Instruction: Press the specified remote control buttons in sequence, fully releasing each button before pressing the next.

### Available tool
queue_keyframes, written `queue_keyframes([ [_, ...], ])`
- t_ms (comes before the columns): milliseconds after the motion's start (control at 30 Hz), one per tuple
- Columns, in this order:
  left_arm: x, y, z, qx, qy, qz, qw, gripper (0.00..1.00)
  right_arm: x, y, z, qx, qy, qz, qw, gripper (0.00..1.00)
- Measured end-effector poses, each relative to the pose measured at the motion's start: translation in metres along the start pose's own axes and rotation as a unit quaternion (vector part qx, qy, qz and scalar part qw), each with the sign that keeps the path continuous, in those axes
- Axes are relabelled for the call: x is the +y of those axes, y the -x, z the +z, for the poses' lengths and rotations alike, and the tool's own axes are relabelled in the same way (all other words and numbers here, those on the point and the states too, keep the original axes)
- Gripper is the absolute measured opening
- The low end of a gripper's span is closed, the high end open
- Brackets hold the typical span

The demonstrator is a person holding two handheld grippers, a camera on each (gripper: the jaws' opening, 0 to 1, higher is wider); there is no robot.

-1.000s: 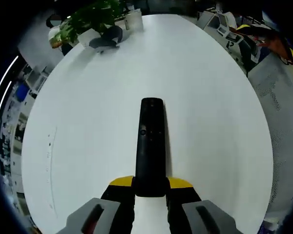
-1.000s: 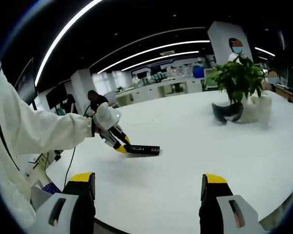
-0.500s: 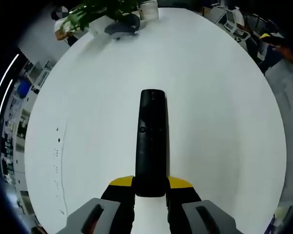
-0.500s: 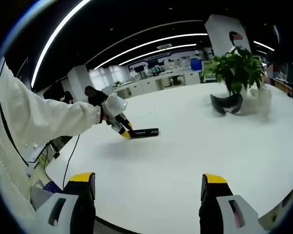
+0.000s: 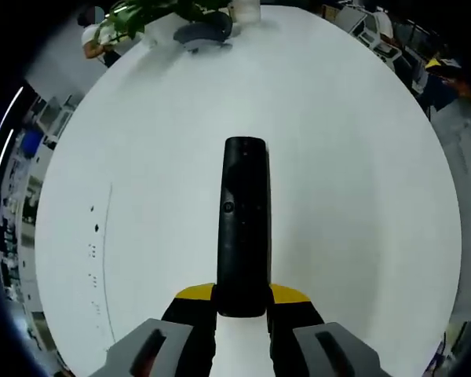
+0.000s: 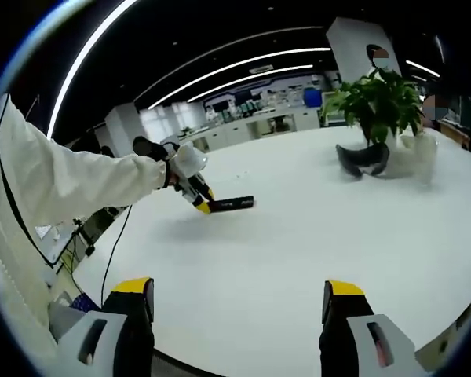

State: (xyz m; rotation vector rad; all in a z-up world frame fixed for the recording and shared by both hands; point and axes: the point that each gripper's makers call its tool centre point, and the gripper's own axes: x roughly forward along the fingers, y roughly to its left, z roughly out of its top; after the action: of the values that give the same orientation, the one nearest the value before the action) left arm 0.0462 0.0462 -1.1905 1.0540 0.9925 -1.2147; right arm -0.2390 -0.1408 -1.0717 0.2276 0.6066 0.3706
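Note:
A long black remote control (image 5: 244,224) runs up the middle of the left gripper view, held above the white table (image 5: 353,196). My left gripper (image 5: 242,297) is shut on its near end, yellow-tipped jaws on both sides. In the right gripper view the same remote (image 6: 231,205) sticks out level from the left gripper (image 6: 200,206), held by a white-sleeved arm (image 6: 63,196) just over the table. My right gripper (image 6: 239,302) stands open near the table's front edge, nothing between its jaws, well apart from the remote.
A potted green plant (image 6: 379,110) with a dark curved object (image 6: 363,159) and a white pot (image 6: 416,161) stands at the table's far side, also as the plant (image 5: 153,12) in the left gripper view. Office desks and ceiling lights lie beyond. The white table (image 6: 298,243) spreads wide.
The left gripper has shifted a little with the remote still in it; both views drifted slightly. The right gripper's jaws stay open as before.

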Motion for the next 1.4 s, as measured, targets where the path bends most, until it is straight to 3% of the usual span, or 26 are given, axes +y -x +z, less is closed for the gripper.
queue_keyframes([
  [133, -0.001, 0.000, 0.000, -0.003, 0.003, -0.001, 1.0000, 0.23, 0.002, 0.000, 0.002, -0.002, 0.002, 0.003, 1.0000, 0.88],
  [233, 0.011, 0.002, 0.000, -0.003, 0.000, 0.043, 0.9991, 0.35, 0.004, 0.000, 0.003, -0.004, 0.000, 0.005, 1.0000, 0.89],
  [300, 0.012, 0.003, 0.000, -0.003, 0.002, 0.054, 0.9986, 0.40, 0.006, 0.000, 0.005, -0.009, 0.001, 0.007, 0.9999, 0.89],
  [467, 0.027, 0.011, -0.007, -0.019, 0.062, 0.122, 0.9904, 0.55, 0.007, 0.002, 0.012, -0.024, 0.011, 0.004, 0.9996, 0.89],
  [567, 0.022, 0.014, -0.016, -0.022, 0.097, 0.123, 0.9874, 0.69, 0.007, 0.001, 0.009, -0.022, 0.006, 0.008, 0.9997, 0.90],
  [700, 0.017, 0.022, -0.021, -0.047, 0.122, 0.144, 0.9809, 0.72, 0.004, -0.001, 0.013, -0.030, 0.013, 0.005, 0.9995, 0.91],
  [800, 0.011, 0.029, -0.021, -0.078, 0.174, 0.152, 0.9699, 0.72, 0.004, -0.001, 0.017, -0.037, 0.012, 0.006, 0.9992, 0.91],
  [967, -0.004, 0.045, -0.014, -0.130, 0.209, 0.157, 0.9565, 0.81, 0.006, -0.003, 0.015, -0.034, 0.021, 0.006, 0.9992, 0.93],
  [1033, -0.007, 0.055, -0.011, -0.153, 0.224, 0.169, 0.9474, 0.82, 0.007, -0.002, 0.015, -0.034, 0.025, 0.006, 0.9991, 0.93],
  [1100, -0.011, 0.066, -0.009, -0.180, 0.251, 0.178, 0.9344, 0.83, 0.009, -0.002, 0.014, -0.034, 0.028, 0.008, 0.9990, 0.93],
  [1133, -0.013, 0.073, -0.009, -0.192, 0.271, 0.187, 0.9246, 0.84, 0.010, -0.002, 0.014, -0.034, 0.030, 0.008, 0.9989, 0.93],
  [1167, -0.014, 0.077, -0.009, -0.202, 0.273, 0.189, 0.9213, 0.85, 0.011, -0.002, 0.014, -0.034, 0.032, 0.009, 0.9989, 0.93],
  [1200, -0.012, 0.085, -0.009, -0.222, 0.275, 0.206, 0.9126, 0.85, 0.012, -0.001, 0.013, -0.034, 0.035, 0.008, 0.9988, 0.94],
  [1267, -0.017, 0.094, -0.011, -0.232, 0.283, 0.220, 0.9044, 0.85, 0.012, -0.002, 0.011, -0.032, 0.036, 0.007, 0.9988, 0.94],
  [1333, -0.022, 0.097, -0.015, -0.236, 0.291, 0.218, 0.9012, 0.86, 0.013, -0.002, 0.009, -0.031, 0.034, 0.009, 0.9989, 0.94],
  [1400, -0.030, 0.105, -0.015, -0.255, 0.306, 0.218, 0.8910, 0.89, 0.014, -0.001, 0.009, -0.033, 0.036, 0.011, 0.9988, 0.94],
])
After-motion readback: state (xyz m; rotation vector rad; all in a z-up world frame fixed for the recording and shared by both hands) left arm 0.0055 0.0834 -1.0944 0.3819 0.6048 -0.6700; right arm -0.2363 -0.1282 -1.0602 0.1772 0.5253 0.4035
